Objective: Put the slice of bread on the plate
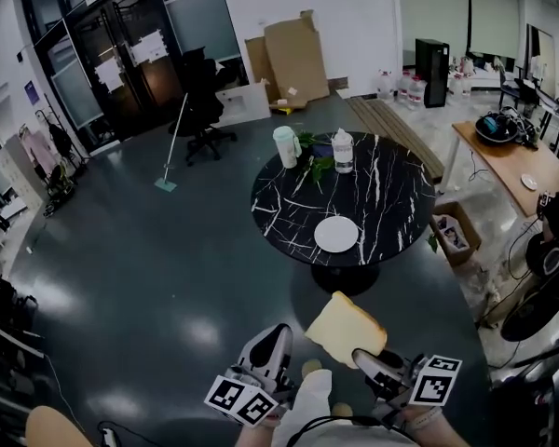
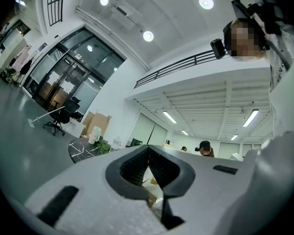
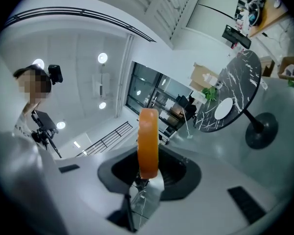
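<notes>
A tan slice of bread [image 1: 345,330] hangs over the grey floor, short of the table, with my right gripper [image 1: 367,358] shut on its near edge. In the right gripper view the slice of bread [image 3: 148,131] stands edge-on between the jaws of my right gripper [image 3: 148,156]. The white plate [image 1: 336,234] lies bare on the near part of the round black marble table [image 1: 391,194]; the plate [image 3: 224,108] also shows far off in the right gripper view. My left gripper [image 1: 272,343] sits beside the right one, and the tips of my left gripper [image 2: 148,150] meet with nothing between them.
On the table's far side stand a white cup [image 1: 286,146], a clear jar [image 1: 343,150] and a green plant [image 1: 317,166]. A cardboard box [image 1: 452,234] sits on the floor right of the table, a wooden desk [image 1: 508,161] beyond it. An office chair [image 1: 203,110] stands far left.
</notes>
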